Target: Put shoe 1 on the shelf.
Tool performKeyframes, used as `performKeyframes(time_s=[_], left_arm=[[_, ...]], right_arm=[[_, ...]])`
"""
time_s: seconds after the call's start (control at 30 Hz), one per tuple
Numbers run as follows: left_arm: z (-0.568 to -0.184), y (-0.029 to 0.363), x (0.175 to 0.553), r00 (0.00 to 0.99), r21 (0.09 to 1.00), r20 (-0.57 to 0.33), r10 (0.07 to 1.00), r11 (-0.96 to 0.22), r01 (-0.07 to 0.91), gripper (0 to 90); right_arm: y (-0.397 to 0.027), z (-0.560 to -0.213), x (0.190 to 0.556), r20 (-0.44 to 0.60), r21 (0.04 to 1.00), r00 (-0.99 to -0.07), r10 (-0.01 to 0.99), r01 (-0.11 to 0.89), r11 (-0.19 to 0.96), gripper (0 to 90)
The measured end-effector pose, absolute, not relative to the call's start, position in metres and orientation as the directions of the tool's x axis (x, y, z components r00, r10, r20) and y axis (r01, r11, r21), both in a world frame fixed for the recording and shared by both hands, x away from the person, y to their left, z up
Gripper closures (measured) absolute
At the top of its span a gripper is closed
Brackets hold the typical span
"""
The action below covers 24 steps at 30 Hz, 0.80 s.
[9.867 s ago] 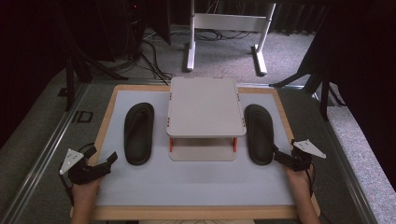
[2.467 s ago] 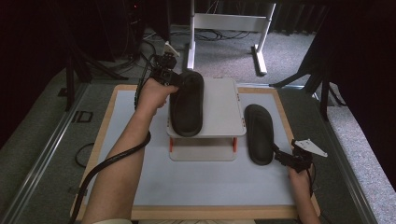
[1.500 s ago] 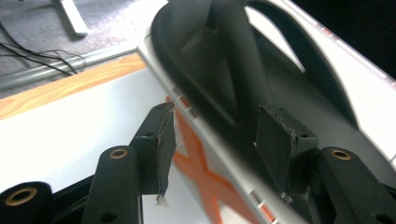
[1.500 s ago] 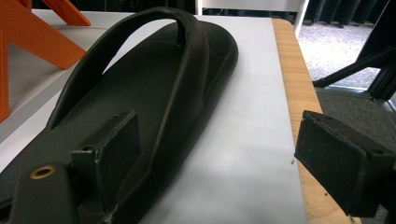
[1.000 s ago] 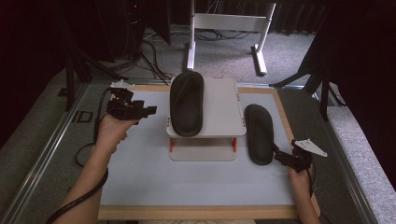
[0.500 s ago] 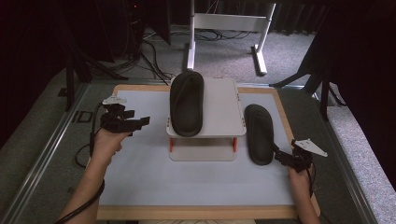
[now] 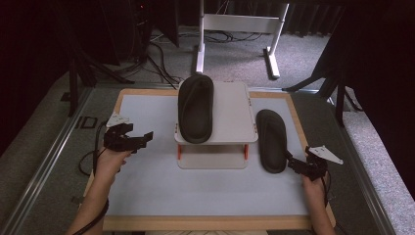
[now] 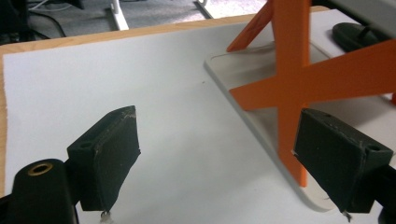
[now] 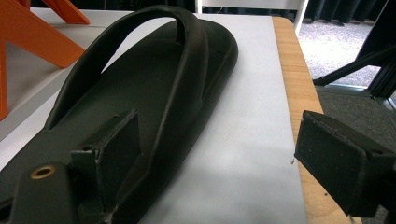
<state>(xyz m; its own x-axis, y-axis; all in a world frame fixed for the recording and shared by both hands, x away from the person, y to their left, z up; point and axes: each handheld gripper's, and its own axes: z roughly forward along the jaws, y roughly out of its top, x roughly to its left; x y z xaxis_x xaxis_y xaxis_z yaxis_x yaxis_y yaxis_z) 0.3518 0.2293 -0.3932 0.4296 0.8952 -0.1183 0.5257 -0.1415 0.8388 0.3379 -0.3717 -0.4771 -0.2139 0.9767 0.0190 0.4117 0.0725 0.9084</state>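
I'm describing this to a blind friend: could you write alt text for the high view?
One black sandal lies on a small white shelf in the middle of a white table, and its mate lies on the table to the shelf's right. A person's hands come in from below, the left claw open and empty, the right claw at the second sandal's near end.

It looked like a lab: black curtains (image 7: 44,54), cables (image 7: 161,54) on grey carpet, a white stand (image 7: 235,29), a wood-framed table (image 7: 205,223).

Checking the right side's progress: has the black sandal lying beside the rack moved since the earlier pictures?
No. The sandal lies at the same spot beside the rack, near the table's right wooden edge.
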Motion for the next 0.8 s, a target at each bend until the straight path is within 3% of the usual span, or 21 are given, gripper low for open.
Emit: performKeyframes(time_s=[0.33,0.8], left_arm=[[-0.42,0.241,0.341,0.421,0.871,-0.11,0.9,-0.116,0.477,13.6],[-0.454,0.258,0.328,0.36,0.864,-0.105,0.927,-0.095,0.495,0.8]], right_arm=[[-0.371,-0.477,0.338,0.016,0.909,-0.217,0.976,0.41,0.076,13.4],[-0.371,-0.477,0.338,0.014,0.908,-0.219,0.976,0.412,0.079,13.4]])
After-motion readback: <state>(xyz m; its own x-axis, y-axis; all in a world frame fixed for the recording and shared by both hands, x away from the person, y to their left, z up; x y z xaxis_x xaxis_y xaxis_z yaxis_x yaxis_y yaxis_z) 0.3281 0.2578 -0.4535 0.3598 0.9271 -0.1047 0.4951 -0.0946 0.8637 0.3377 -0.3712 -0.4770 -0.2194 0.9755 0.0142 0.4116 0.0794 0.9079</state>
